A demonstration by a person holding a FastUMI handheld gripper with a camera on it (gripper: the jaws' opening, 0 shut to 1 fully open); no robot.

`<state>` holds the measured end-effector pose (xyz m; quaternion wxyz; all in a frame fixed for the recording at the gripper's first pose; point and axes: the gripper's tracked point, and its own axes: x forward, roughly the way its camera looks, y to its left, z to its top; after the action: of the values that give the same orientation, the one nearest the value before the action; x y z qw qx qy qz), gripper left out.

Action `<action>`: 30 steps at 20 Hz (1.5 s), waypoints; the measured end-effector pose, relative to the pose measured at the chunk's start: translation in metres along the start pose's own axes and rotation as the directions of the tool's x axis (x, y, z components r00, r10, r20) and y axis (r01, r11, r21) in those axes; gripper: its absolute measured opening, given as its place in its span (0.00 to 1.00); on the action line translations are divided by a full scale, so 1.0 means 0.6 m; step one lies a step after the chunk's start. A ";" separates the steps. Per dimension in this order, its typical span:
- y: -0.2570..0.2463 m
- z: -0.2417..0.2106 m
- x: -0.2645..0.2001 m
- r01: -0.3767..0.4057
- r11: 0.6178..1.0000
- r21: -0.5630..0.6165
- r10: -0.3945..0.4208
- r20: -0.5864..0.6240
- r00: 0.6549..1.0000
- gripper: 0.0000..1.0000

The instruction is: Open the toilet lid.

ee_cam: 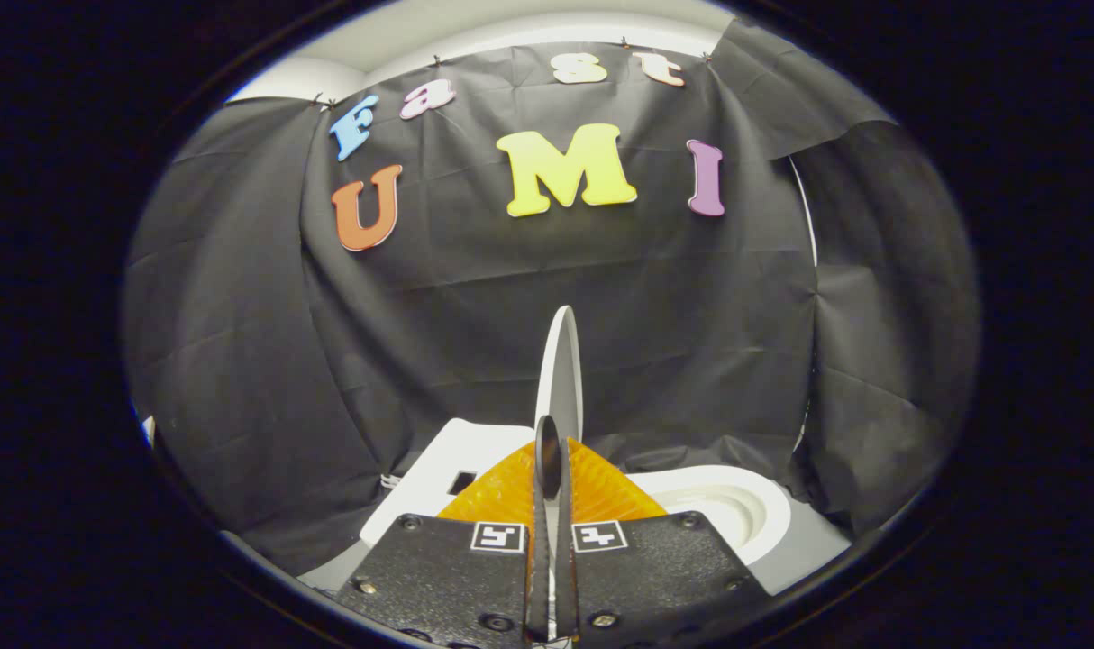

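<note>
Toilet lid (561,361) thin, smooth, white, upright edge-on | tool (554,451) clamped on lid

no words, brand names or numbers can be read on the toilet (736,505) or the gripper (554,455). the only signs are two small square black-and-white coded tags on the gripper's body, the left tag (497,537) and the right tag (599,535), one on each side of the fingers. the fingers pinch the edge of the upright lid (561,370).
</note>
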<state>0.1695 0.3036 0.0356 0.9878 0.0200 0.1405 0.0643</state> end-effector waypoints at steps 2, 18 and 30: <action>0.024 -0.003 0.005 0.001 1.000 -0.024 -0.001 0.002 1.000 0.06; 0.188 -0.049 0.038 -0.004 0.968 -0.252 0.003 -0.007 1.000 0.06; 0.198 -0.004 0.014 -0.021 0.939 -0.342 0.059 0.101 0.993 0.30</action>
<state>0.1626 0.4226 0.0378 0.9811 -0.1448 0.0721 0.1066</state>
